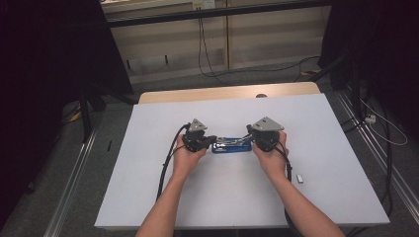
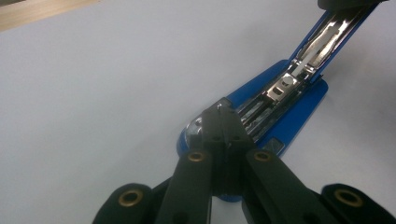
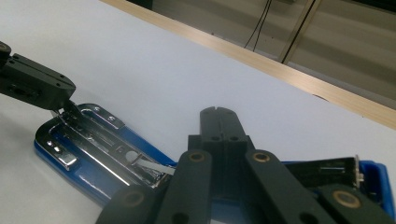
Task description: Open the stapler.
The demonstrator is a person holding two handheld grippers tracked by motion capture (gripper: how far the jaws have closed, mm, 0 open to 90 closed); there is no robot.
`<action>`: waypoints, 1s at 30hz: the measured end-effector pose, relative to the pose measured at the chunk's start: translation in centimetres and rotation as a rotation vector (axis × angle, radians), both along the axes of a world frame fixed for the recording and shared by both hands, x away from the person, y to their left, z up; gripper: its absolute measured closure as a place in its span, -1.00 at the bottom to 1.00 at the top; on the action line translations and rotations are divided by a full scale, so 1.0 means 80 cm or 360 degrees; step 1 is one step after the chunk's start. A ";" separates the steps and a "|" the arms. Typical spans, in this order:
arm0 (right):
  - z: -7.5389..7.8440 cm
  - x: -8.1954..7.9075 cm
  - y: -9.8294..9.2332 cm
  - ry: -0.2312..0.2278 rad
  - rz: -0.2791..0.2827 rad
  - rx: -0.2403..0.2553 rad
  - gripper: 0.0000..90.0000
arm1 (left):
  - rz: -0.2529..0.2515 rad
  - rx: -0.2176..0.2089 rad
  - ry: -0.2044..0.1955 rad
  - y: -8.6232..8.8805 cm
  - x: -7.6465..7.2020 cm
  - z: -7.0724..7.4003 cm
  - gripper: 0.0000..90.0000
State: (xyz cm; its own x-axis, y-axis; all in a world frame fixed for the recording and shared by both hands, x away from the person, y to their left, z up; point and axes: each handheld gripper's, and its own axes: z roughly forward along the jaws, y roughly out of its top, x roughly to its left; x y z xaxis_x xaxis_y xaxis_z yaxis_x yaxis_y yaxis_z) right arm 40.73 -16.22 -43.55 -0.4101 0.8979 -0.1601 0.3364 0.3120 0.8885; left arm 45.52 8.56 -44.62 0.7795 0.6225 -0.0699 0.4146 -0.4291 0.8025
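- Two grippers work one blue stapler [image 1: 231, 146], lying opened at the white table [image 1: 148, 163] centre.
- Left gripper [image 1: 213, 140], at the stapler's 9 o'clock end: jaws clenched, tips against the metal channel.
- Right gripper [image 1: 248, 138], at its 3 o'clock end: jaws clenched, nothing visibly grasped.

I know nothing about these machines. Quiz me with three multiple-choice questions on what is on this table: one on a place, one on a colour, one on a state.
1. Where does the stapler lie?
A. between the two tools
B. at the table's far edge
C. on the floor

2. What colour is the stapler's body?
A. red
B. blue
C. yellow

3. How is the stapler?
A. swung open
B. closed
C. in two pieces

Answers:
1 A: the high view shows it between the left tool and the right tool.
2 B: its base is blue in all views.
3 A: its top arm is raised off the base, with the metal staple channel bare.
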 end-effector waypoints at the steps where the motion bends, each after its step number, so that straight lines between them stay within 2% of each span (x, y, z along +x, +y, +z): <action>1: -0.001 0.000 0.000 -0.0001 -0.0003 0.0001 1.00 | 0.0001 -0.0001 0.0001 0.000 0.000 0.000 1.00; 9: -0.008 0.001 -0.005 0.0019 -0.0009 0.0000 1.00 | 0.0002 -0.0023 0.0008 0.001 0.000 -0.001 1.00; 30: -0.027 0.003 -0.028 0.0091 -0.0057 0.0029 1.00 | 0.0008 -0.0020 0.0015 0.000 0.000 -0.001 1.00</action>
